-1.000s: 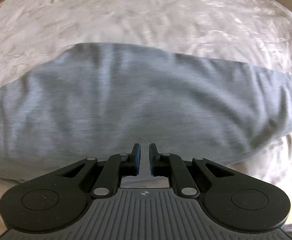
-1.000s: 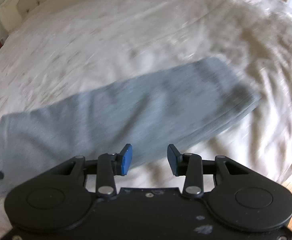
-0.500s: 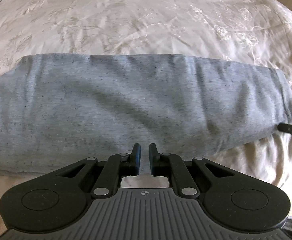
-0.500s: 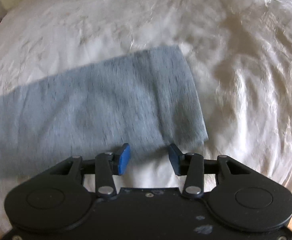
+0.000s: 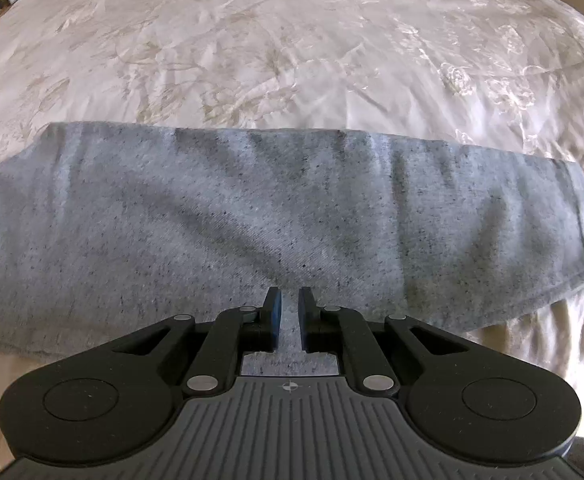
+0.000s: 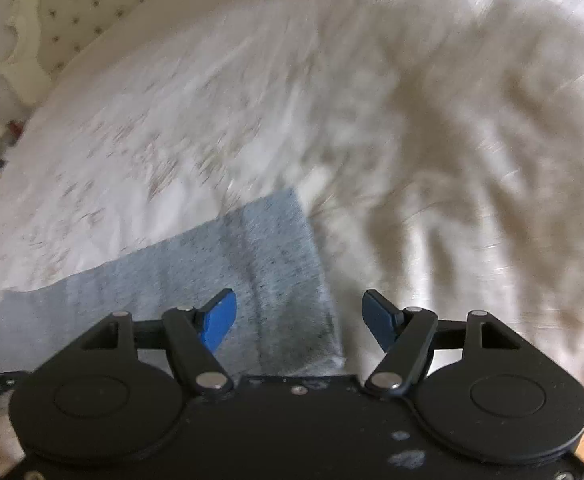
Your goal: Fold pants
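**Right gripper lined up on the hem end**

Since the earlier frames, my right gripper (image 6: 299, 320) had swung along the pants (image 5: 276, 216) to their cuff end and spread its fingers wider, while the left gripper (image 5: 290, 312) had barely shifted over the middle of the fabric.

I had the grey pants lying flat across the white bedspread (image 5: 292, 48), already doubled lengthwise into one long band, with a few soft creases near the far edge. In the left view they ran from edge to edge, the hemmed end at the right. In the right view, which was badly blurred, that hemmed end sat just ahead of the camera, its near corner lying between the two blue pads (image 6: 218, 316).

My left fingers stood almost together, with a narrow slit between them through which fabric showed. I could not tell whether they pinched any cloth or merely hovered above it. My right fingers were wide apart and held nothing.

I judged the lengthwise fold done and the crosswise fold in hand. The next move called for lowering the right gripper onto the hem corner, closing on both layers together, then carrying that end over toward the waist while the left steadied the middle.
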`<state>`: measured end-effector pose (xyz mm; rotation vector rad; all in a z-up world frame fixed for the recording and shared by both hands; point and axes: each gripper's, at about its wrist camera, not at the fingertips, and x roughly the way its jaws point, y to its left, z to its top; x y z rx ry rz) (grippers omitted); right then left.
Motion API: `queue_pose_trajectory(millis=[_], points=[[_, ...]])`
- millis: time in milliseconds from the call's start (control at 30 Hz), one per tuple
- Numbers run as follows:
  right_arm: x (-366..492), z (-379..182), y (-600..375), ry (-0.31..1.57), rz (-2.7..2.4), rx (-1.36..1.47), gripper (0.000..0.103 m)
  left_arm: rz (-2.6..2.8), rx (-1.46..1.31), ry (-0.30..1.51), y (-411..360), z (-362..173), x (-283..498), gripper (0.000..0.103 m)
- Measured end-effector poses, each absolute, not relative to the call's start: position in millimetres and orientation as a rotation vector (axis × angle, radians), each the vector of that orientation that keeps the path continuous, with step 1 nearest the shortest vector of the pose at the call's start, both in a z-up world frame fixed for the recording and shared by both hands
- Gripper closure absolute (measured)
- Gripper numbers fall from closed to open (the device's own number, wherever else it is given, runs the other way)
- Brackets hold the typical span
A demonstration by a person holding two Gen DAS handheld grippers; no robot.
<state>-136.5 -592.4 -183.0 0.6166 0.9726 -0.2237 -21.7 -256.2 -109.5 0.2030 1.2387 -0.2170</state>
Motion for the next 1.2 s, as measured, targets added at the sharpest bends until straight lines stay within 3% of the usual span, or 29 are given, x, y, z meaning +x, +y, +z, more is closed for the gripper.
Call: queue_pose_trajectory(millis=[167,233,267,300,533,700,733,767,800,833,933,1200], points=[[-107,-220,-595,1.114,-0.053,0.630,0.027,-0.155,0.187,1.264,-248,-111,-21,0.093],[-96,-230,-596,1.127,-0.027,0.649,0.016,-0.131,0.181,1.270,-245,-111,-20,0.093],[-91,-234,-597,1.129,-0.015,0.673,0.001,-0.124,0.178,1.273,-244,-111,-18,0.093],[-86,-237,-597,1.130,0.005,0.710,0.000,-0.116,0.176,1.278,-244,-112,-16,0.093],[-68,-243,-580,1.173,0.015,0.602,0.000,-0.138,0.167,1.299,-260,-118,-1,0.093],[-72,-243,-588,1.158,0.015,0.678,0.001,-0.195,0.180,1.296,-285,-126,19,0.093],[-72,-243,-591,1.159,0.003,0.684,0.010,-0.206,0.188,1.291,-291,-128,24,0.093],[-73,-239,-592,1.157,-0.015,0.676,0.036,-0.215,0.193,1.287,-296,-130,29,0.093],[-74,-235,-596,1.153,-0.030,0.675,0.074,-0.225,0.199,1.281,-303,-133,36,0.093],[-77,-233,-602,1.147,-0.028,0.708,0.088,-0.232,0.205,1.278,-308,-136,40,0.093],[-87,-224,-617,1.092,-0.023,0.822,0.091,-0.243,0.228,1.279,-321,-147,55,0.093],[-92,-186,-607,1.032,0.031,0.748,0.092,-0.265,0.299,1.251,-344,-168,91,0.093]])
